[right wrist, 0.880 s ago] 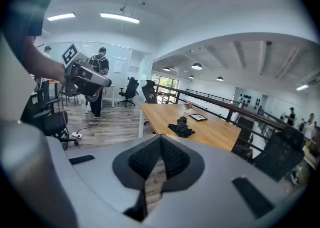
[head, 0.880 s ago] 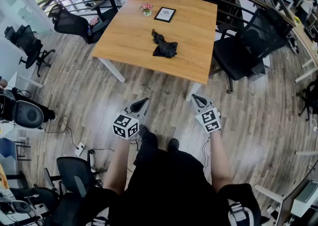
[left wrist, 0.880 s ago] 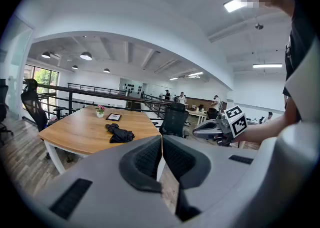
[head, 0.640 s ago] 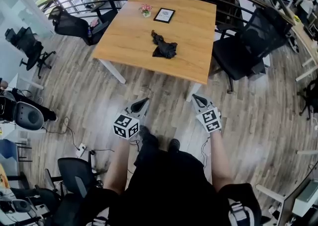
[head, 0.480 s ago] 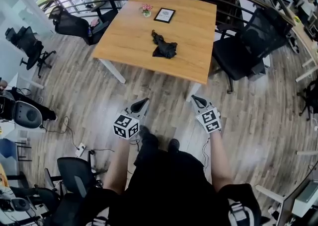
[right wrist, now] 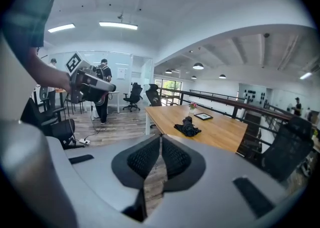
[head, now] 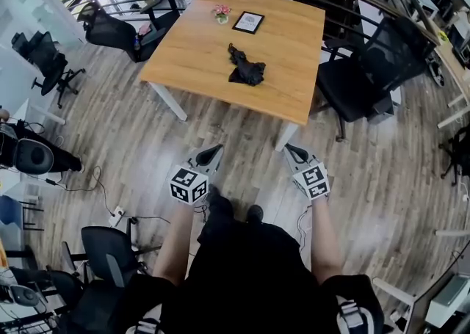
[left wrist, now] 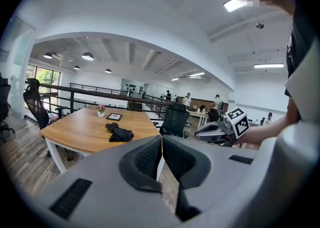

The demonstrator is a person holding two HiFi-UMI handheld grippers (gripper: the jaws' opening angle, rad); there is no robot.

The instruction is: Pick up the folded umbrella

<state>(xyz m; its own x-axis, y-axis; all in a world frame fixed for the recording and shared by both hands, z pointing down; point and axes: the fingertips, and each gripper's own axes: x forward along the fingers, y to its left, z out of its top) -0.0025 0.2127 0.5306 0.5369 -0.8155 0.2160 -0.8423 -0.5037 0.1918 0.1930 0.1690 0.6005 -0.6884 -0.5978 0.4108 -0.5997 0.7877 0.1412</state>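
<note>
Jaws clenched on nothing, the left gripper point(head: 214, 149) and right gripper point(head: 290, 148) sit at lower centre. The folded umbrella point(head: 246, 67) lies well apart at upper centre on the wooden surface point(head: 191, 53). Its long axis slants upper left to lower right, and neither gripper is clearly nearer.

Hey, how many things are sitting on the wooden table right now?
3. The folded umbrella lies near the middle of the table; a small flower pot and a framed picture sit side by side near its far edge. Nothing looks hidden.
</note>
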